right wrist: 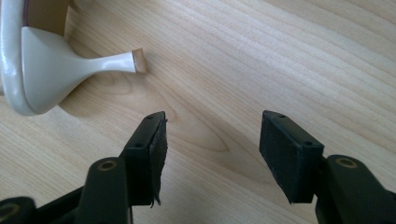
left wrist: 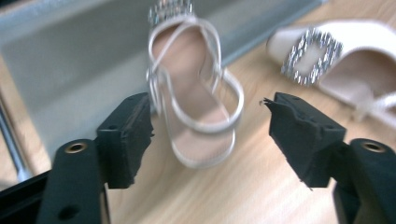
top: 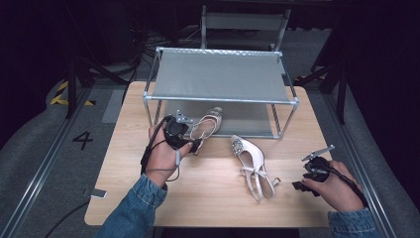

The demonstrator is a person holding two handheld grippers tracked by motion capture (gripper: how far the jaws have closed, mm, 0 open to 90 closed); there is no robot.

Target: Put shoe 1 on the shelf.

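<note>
While the left gripper (left wrist: 208,135) hangs behind the strappy shoe (left wrist: 196,107), fingers spread, nothing pinched; right gripper (right wrist: 210,149) fingers spread, near second shoe's heel (right wrist: 70,70)

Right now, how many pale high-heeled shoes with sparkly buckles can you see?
2. One pale slingback shoe sits toe-in on the metal rack's lower shelf, just beyond the open left gripper. The other pale shoe lies on the wooden table, mid-right.
</note>
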